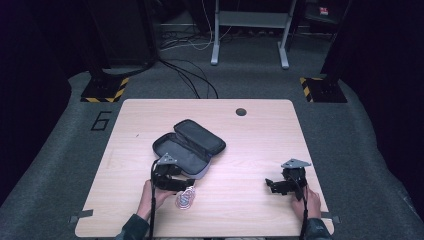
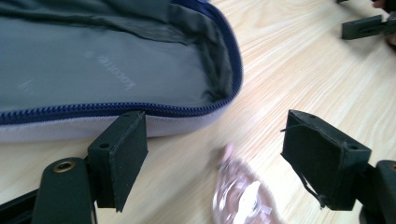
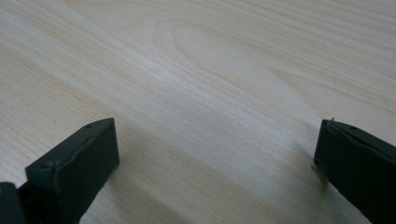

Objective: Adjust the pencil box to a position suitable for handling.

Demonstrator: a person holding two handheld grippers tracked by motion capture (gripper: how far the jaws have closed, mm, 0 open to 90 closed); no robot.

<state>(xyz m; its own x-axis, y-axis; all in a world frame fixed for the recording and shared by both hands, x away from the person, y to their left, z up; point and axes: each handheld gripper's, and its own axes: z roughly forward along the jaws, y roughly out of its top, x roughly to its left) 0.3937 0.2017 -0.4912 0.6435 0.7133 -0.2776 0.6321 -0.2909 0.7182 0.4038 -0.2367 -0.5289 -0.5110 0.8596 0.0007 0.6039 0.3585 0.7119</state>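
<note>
An open dark zip case [image 1: 187, 146] lies on the wooden table [image 1: 250, 140], lid flipped back, grey lining and blue zipper [image 2: 116, 109] showing. A small clear pinkish wrapped item [image 1: 185, 198] lies just in front of the case, blurred between the jaws in the left gripper view [image 2: 240, 196]. My left gripper [image 1: 186, 184] is open beside the case's near edge, jaws wide apart on either side of the item without touching it. My right gripper [image 1: 270, 185] rests open low over bare wood at the right, nothing between its jaws [image 3: 215, 158].
A round cable hole [image 1: 241, 112] sits near the table's far edge. Beyond the table are a grey floor, loose cables [image 1: 190, 75], a white desk frame [image 1: 250, 35] and two stand bases with yellow-black tape [image 1: 102, 90]. The right gripper's jaw [image 2: 369, 25] shows far off.
</note>
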